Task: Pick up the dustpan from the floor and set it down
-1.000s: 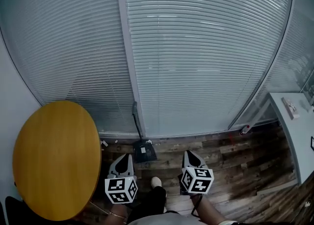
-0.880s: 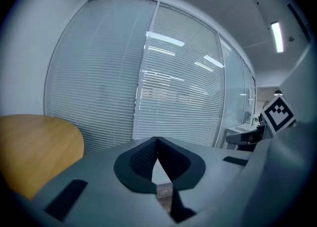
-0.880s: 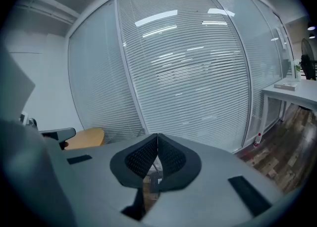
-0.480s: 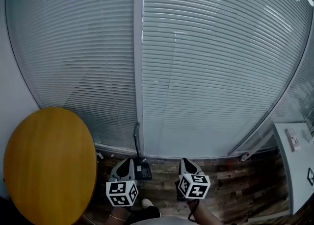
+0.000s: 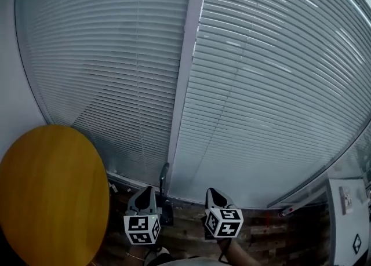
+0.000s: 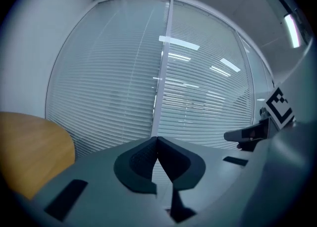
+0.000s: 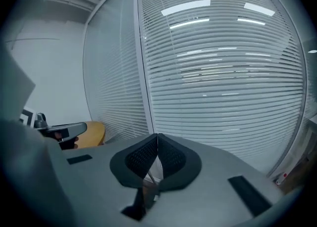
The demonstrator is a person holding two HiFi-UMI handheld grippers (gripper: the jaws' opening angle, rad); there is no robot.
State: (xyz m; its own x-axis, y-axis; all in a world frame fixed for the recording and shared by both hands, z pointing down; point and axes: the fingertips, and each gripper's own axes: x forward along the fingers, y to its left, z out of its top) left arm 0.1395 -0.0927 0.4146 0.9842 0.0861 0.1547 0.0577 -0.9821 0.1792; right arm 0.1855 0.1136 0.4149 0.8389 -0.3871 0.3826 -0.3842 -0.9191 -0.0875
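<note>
Dustpan (image 5: pixel 166 210) stands on the wood floor (image 5: pixel 272 233) against the blinds (image 5: pixel 261 85), handle up, untouched. Left to right: yellow table (image 5: pixel 52 195); left gripper (image 5: pixel 146 190) just beside the dustpan, jaws pressed together, empty; right gripper (image 5: pixel 212 192) likewise closed on nothing.

Round table (image 5: pixel 52 195): sitting at my left.
Blinds (image 5: pixel 261 85): I am facing them, slats lying level.
Plank floor (image 5: pixel 266 233): running beneath them.
</note>
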